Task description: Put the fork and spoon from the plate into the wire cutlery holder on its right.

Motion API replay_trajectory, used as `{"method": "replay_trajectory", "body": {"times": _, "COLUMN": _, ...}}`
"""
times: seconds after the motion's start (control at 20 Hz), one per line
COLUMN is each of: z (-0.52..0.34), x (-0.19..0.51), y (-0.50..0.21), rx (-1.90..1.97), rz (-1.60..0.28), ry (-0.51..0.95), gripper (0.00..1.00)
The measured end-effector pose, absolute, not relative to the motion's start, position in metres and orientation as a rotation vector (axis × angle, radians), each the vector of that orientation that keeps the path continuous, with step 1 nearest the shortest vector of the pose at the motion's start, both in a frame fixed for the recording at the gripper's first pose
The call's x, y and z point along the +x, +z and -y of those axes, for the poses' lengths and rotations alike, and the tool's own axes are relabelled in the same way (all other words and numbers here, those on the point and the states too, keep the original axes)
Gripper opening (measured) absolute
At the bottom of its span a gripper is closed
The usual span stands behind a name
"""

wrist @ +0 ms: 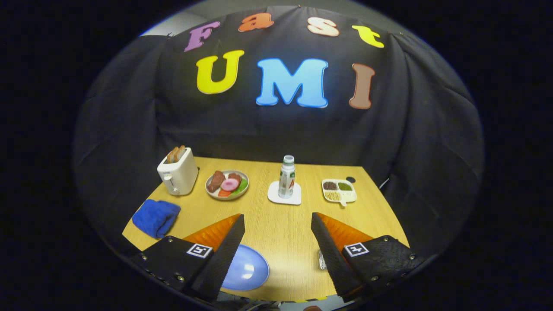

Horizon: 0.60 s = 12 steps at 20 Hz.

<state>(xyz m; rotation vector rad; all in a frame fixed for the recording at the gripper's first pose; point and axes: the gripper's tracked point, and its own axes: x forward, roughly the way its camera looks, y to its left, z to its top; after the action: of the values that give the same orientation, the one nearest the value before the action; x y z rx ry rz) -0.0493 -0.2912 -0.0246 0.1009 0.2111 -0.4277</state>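
A folded blue cloth [156, 218] lies at the table's left edge, well to the left of the white milk bottle [286, 176], and just behind it stands a cream-white toaster [177, 172] with bread slices in its slots. Next toward the bottle comes a grey round plate of toy meat and greens [227, 185]. The bottle stands upright on a white square coaster [284, 195], probably to mark its spot. Right of the bottle sits a white divided tray of grains [339, 190].

Nearer than the bottle, the gripper [278, 233] hovers released, fingers spread wide with nothing between them. A pale blue round plate [246, 268] lies partly under the left finger; no cutlery shows on its visible part. A bit of shiny metal [322, 259] peeks beside the right finger: holder wire or fork tines, I cannot tell which.
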Motion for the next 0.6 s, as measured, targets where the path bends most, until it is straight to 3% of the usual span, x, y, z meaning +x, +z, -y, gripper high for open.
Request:
{"method": "replay_trajectory", "body": {"times": 0.3, "z": 0.241, "x": -0.039, "y": 0.017, "rx": 0.042, "rz": 0.014, "ry": -0.340, "gripper": 0.95}}
{"method": "replay_trajectory", "body": {"times": 0.6, "z": 0.220, "x": -0.042, "y": 0.048, "rx": 0.030, "rz": 0.252, "ry": -0.393, "gripper": 0.95}}
